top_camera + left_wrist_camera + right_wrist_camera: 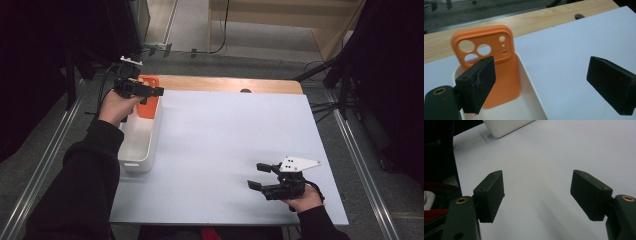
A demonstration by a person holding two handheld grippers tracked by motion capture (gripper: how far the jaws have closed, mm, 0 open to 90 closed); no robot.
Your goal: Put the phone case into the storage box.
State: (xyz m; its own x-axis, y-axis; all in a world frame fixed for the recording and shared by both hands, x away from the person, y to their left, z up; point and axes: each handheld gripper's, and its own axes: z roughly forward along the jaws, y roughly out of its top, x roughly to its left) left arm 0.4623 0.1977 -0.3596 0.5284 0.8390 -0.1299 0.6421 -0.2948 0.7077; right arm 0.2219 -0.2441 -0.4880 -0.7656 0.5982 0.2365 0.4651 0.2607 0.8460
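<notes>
Matte black blocky fingers (479,85) spread wide, both grippers empty, smooth orange phone case (491,67) leaning in glossy white bin (142,137)

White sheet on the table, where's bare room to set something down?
The white sheet is bare from the white bin on its left edge across to the right gripper near the front right corner. It is crowded only at the bin, where the orange phone case leans under the left gripper.
</notes>
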